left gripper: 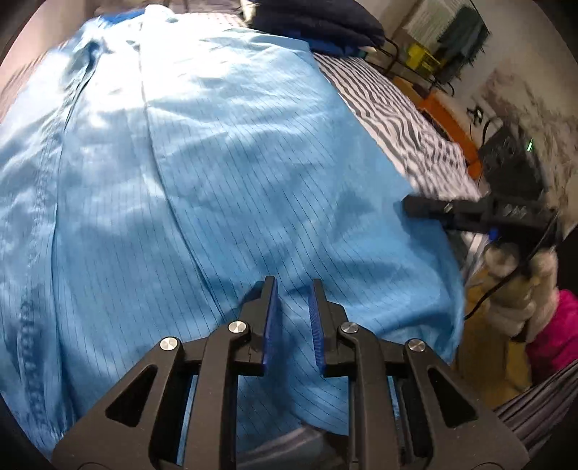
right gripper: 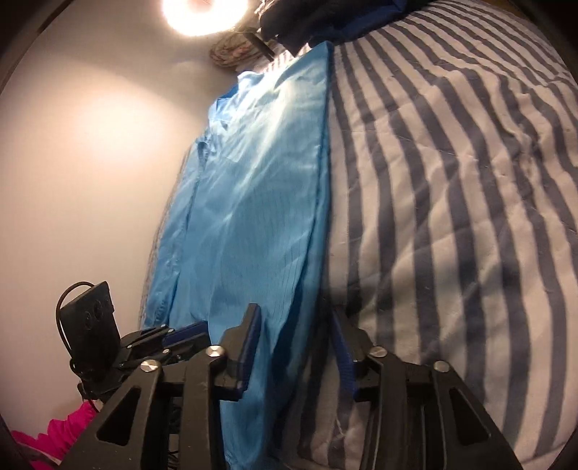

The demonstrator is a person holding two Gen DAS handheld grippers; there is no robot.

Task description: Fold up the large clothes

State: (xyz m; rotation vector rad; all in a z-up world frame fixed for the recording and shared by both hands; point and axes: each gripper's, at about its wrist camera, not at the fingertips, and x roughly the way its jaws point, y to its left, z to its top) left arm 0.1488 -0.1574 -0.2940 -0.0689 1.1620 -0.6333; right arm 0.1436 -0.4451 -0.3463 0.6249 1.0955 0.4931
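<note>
A light blue garment [left gripper: 224, 173] with fine dark pinstripes lies spread lengthwise on a bed covered by a grey-and-white striped quilt [right gripper: 451, 202]; its long right edge forms a straight fold line on the quilt, and its left side lies toward a pale wall [right gripper: 83, 152]. The left tongs [left gripper: 293, 307] hover above the garment's near end, their blue-padded jaws a small way apart with nothing between them. The right tongs [right gripper: 296, 336] stand over the garment's right edge, jaws somewhat wider apart; blue cloth shows in the gap, but the pads do not press on it. In the left wrist view the right tongs appear from the side, held by a gloved hand [left gripper: 516, 289] with a pink sleeve [left gripper: 556, 336]. A dark bundle [left gripper: 318, 25] rests at the far end of the bed. A bright lamp [right gripper: 204, 14] glares above the wall.
</note>
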